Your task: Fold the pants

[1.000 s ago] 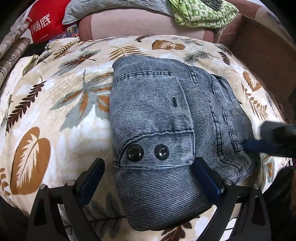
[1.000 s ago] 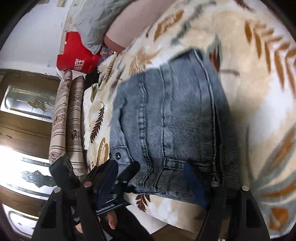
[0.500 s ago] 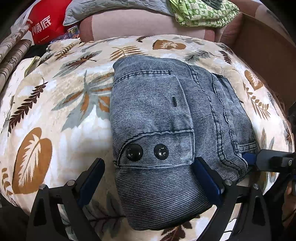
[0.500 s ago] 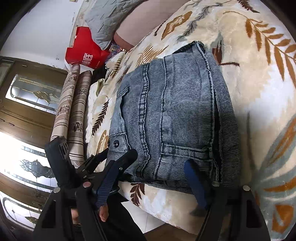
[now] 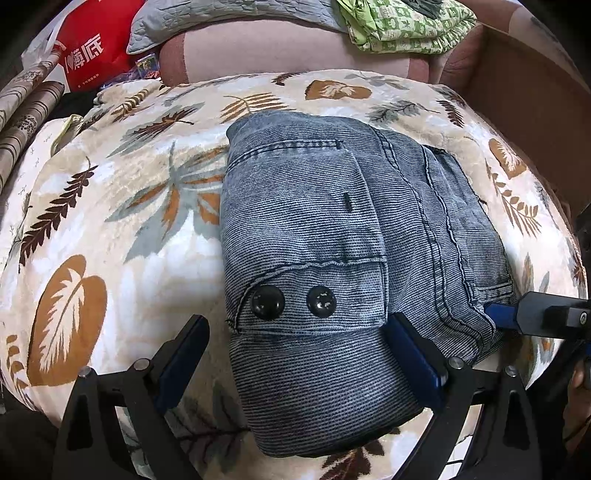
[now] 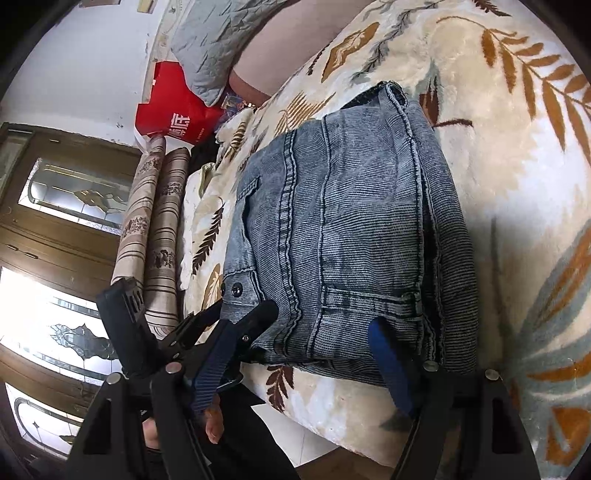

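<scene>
The blue denim pants (image 5: 332, 236) lie folded into a compact bundle on the leaf-print blanket (image 5: 110, 221), with two black buttons (image 5: 321, 301) facing my left camera. My left gripper (image 5: 299, 354) is open, its fingers straddling the near end of the bundle. My right gripper (image 6: 310, 354) is open at the bundle's waistband edge (image 6: 369, 299); its blue fingertip (image 5: 498, 314) shows at the right in the left wrist view. The left gripper also shows in the right wrist view (image 6: 229, 325) at the bundle's corner.
A red bag (image 5: 81, 51), a grey quilted pillow (image 5: 221, 14) and green patterned cloth (image 5: 402, 26) lie behind the blanket. Rolled patterned fabric (image 6: 155, 236) stands at the left. A brown cardboard box (image 5: 532, 96) sits at the right. A wooden glass door (image 6: 55, 206) is beyond.
My right gripper has drawn back from the bundle toward its near edge and the view has steadied. The left gripper and the pants have hardly moved.
</scene>
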Demonstrator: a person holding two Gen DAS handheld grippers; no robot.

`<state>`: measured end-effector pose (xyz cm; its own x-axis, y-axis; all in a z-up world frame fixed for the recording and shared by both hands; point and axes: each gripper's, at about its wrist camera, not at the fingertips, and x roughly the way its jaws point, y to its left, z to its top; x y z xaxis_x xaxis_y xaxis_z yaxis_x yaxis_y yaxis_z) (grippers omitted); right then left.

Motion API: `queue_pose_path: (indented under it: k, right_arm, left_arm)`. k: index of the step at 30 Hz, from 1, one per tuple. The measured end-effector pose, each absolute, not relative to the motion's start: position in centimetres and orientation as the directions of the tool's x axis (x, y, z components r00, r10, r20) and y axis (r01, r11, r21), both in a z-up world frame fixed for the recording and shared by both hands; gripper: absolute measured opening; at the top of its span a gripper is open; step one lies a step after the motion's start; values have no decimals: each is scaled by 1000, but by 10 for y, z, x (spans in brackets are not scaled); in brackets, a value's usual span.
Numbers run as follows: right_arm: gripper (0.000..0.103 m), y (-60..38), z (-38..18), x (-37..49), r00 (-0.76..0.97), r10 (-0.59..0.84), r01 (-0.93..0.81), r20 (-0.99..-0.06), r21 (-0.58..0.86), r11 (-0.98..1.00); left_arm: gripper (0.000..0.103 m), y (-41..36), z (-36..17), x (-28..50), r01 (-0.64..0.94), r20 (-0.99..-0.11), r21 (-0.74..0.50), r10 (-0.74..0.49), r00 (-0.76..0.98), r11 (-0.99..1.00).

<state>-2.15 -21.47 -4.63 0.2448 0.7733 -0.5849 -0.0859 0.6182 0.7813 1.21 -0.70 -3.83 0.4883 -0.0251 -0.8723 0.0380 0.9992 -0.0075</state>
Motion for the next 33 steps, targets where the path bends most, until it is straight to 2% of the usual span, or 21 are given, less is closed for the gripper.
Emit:
queue_pose_path:
  k: [8,11,14,16,20,22,25,29,33]
  right_arm:
    - [78,-212,-33,-21,227,753,-68,-618,761,645]
    - [78,-210,-17,-18,251,780,-105,-573,785,610]
    - [80,-207,-44,-9,219,730,-55,-648,739,672]
    - [80,-209,-48,-10,226,746,-71,-626,753,654]
    - [80,-218,-21,-6,252,714,-77,-653,722,688]
    - [80,-233,-11,-2,295,689,-77,-662,702,708]
    - [80,-257,-11,14,338,614,-5,-713,651,759]
    - [80,-260,-24,41,299,593,13,-748,624,781]
    - [80,-252,-43,58,248,601,14,-760,623,782]
  left_arm:
    - [97,-7,-39,11,41,-871,-16,-34,490,999]
    - [97,-6,-39,11,40,-870,-24,-41,491,999]
    - [97,-5,-41,12,43,-874,-40,-56,482,998]
    - [97,-2,-36,11,39,-868,-70,-80,490,997]
    - [97,16,-14,8,34,-822,-151,-145,550,988]
    - [97,34,-5,9,-17,-798,-179,-135,588,984]
    - [96,59,-12,22,-93,-814,-261,-168,555,961]
    - [96,75,-35,45,-170,-830,-393,-269,488,904]
    - [96,61,-36,51,-157,-839,-371,-259,478,915]
